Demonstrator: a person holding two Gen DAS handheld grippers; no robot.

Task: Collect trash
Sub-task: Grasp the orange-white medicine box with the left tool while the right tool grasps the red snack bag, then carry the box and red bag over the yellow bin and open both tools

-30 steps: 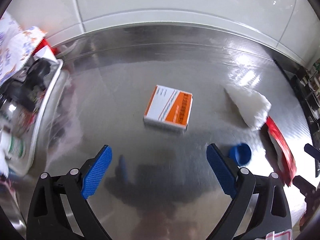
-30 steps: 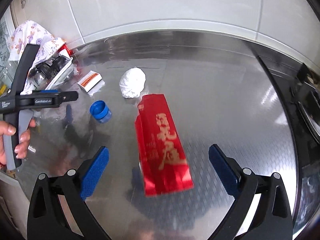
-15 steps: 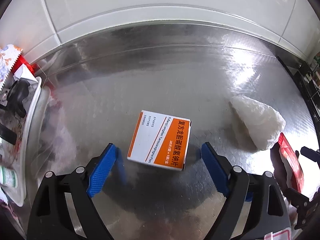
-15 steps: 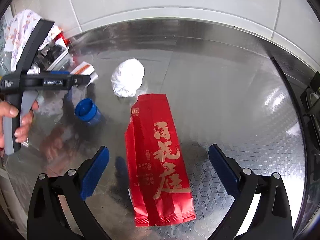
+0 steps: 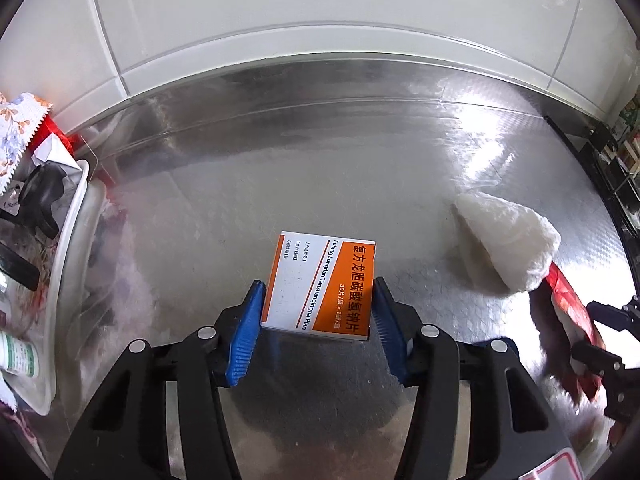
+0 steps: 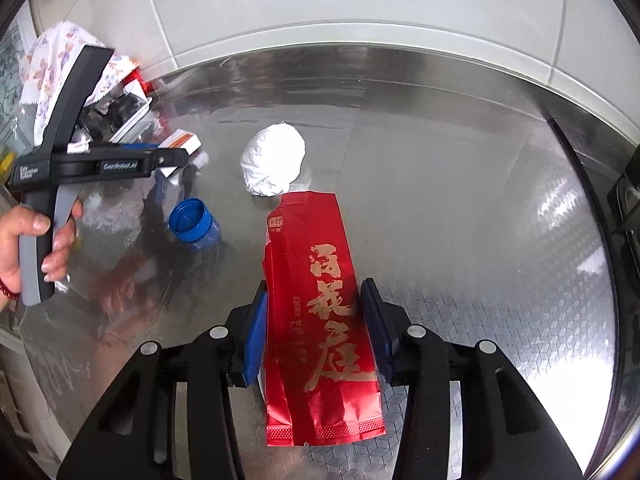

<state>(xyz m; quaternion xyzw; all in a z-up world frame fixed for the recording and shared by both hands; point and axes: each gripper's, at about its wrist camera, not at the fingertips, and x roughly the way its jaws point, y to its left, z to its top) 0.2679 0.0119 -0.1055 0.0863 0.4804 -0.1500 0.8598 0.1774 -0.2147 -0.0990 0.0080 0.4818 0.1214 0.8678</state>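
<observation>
My left gripper (image 5: 318,316) is shut on a white and orange medicine box (image 5: 320,284) that lies on the steel counter; its blue pads press both sides. The box also shows in the right wrist view (image 6: 182,145). My right gripper (image 6: 314,320) is shut on a long red foil bag (image 6: 320,312) with gold characters, flat on the counter. A crumpled white tissue (image 6: 274,164) lies just beyond the bag, and shows in the left wrist view (image 5: 508,248). A blue bottle cap (image 6: 194,224) sits left of the bag.
A white tray (image 5: 64,256) full of trash and a small bottle stands at the left edge, with a floral wrapper (image 6: 52,76) over it. A white tiled wall (image 5: 320,20) backs the counter. The counter's dark right edge (image 6: 600,220) borders a drop.
Both grippers moved forward and closed: the left onto the medicine box, the right onto the red bag. The blue cap is hidden from the left wrist view.
</observation>
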